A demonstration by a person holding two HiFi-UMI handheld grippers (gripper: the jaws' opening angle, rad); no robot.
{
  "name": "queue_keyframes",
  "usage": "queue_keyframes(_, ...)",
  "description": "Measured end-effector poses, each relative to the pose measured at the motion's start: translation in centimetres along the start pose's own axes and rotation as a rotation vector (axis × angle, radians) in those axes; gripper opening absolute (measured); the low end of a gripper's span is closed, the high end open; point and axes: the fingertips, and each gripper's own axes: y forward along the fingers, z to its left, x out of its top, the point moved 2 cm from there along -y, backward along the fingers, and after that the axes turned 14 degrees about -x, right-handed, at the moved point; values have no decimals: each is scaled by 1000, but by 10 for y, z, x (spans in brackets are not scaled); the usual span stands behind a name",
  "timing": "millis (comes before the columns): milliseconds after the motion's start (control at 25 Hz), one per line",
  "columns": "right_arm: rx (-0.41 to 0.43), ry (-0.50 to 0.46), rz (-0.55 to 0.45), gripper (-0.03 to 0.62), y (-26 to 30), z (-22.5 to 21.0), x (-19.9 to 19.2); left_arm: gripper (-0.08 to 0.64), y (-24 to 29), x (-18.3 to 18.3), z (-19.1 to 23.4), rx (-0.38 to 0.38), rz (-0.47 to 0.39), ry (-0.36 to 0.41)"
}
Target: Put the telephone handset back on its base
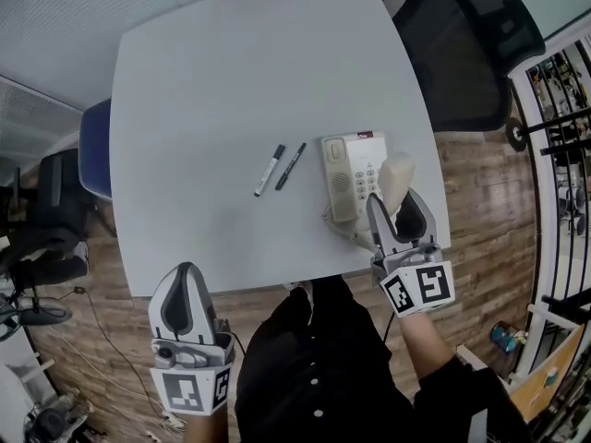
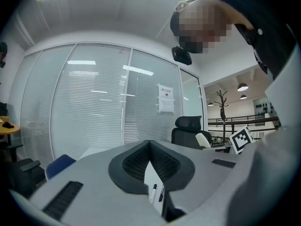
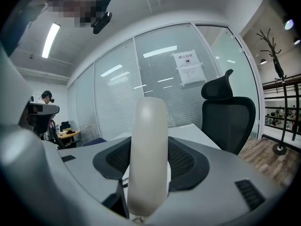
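Note:
The cream telephone base [image 1: 358, 166] with its keypad lies near the right front corner of the grey table [image 1: 212, 81]. My right gripper [image 1: 395, 207] is shut on the cream handset [image 1: 397, 181], which it holds just right of the base, above the table's edge. In the right gripper view the handset [image 3: 148, 159] stands upright between the jaws. A cord [image 1: 346, 230] runs from the base's front end. My left gripper [image 1: 187, 275] hangs below the table's front edge, shut and with nothing in it; its pads [image 2: 141, 161] meet.
Two marker pens [image 1: 269, 170] [image 1: 291, 165] lie side by side left of the base. A black office chair [image 1: 471, 44] stands at the table's far right corner and a blue chair [image 1: 92, 150] at its left side. Glass walls with blinds [image 3: 155, 84] stand behind the table.

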Motion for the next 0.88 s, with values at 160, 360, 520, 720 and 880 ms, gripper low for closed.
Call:
queue_keyframes(160,-4,-4,29,236,12,1,-16,12,-1,-10,1,4,29,-11)
queue_keyframes(360,-21,-3,71,236,24,0,-36,12,-2,-20,4,12,54,-29)
queue_keyframes(520,-26,-17,99,236,32,0,-50,12,-2,-26,5,15,70,-37)
queue_keyframes(720,-48,-7,146,236,40,-3,-69,12,-3,-35,5,21,93,-52)
queue_keyframes(880,-54,-11,171,236,48,-4,-83,12,-1,-43,5,25,112,-65)
